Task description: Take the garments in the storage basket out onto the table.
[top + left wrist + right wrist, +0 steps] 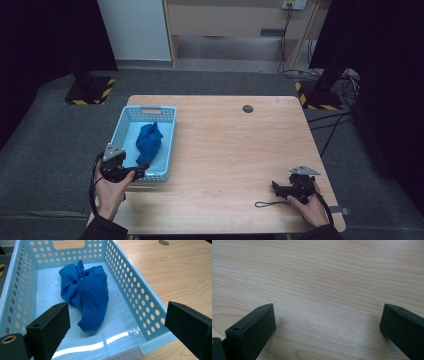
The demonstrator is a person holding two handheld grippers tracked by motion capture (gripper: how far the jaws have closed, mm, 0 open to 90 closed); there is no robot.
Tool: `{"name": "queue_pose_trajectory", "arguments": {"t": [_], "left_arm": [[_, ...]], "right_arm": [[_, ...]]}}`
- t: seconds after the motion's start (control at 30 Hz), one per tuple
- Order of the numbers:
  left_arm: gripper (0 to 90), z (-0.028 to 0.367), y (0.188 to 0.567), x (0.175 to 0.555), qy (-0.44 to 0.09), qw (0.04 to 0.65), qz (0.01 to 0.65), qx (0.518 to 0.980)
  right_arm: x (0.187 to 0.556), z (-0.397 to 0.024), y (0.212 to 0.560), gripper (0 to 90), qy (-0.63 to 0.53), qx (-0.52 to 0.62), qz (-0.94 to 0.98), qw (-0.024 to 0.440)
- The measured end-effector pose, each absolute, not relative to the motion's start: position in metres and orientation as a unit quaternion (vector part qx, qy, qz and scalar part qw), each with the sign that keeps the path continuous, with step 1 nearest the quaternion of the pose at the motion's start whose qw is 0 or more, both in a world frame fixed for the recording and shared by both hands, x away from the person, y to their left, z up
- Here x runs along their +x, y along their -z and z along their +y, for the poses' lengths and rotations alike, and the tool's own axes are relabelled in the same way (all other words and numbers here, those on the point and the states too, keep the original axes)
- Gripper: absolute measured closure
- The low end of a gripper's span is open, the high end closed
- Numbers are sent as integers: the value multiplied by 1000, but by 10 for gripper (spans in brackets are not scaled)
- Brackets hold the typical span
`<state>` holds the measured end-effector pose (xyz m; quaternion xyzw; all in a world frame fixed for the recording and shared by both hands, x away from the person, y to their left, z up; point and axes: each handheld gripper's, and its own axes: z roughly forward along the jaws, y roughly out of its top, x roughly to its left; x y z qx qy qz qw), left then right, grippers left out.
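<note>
A crumpled blue cloth (148, 141) (86, 295) lies inside a light blue perforated basket (165, 145) (130, 287) on the left of the wooden table (230, 145). My left gripper (141, 170) (117, 322) hovers at the basket's near end, open, its jaws wide apart with nothing between them, aimed at the cloth. My right gripper (276, 187) (327, 322) rests low over the bare table near the front right, open, with only wood grain between its jaws.
A small dark round grommet (248, 108) (163, 242) sits in the tabletop near the far edge. A thin black cord loop (267, 204) lies by the right hand. Black stands with striped bases (90, 92) flank the table on the grey floor.
</note>
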<state>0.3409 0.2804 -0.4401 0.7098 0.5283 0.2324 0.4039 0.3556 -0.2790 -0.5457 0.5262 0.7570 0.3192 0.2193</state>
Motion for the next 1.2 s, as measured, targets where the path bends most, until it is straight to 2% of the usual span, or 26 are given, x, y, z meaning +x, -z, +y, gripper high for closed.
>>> {"name": "queue_pose_trajectory", "arguments": {"t": [1.2], "left_arm": [[44, 280, 435, 377, -234, 386, 529, 719]], "right_arm": [[356, -279, 546, 5, -319, 526, 757, 219]]}}
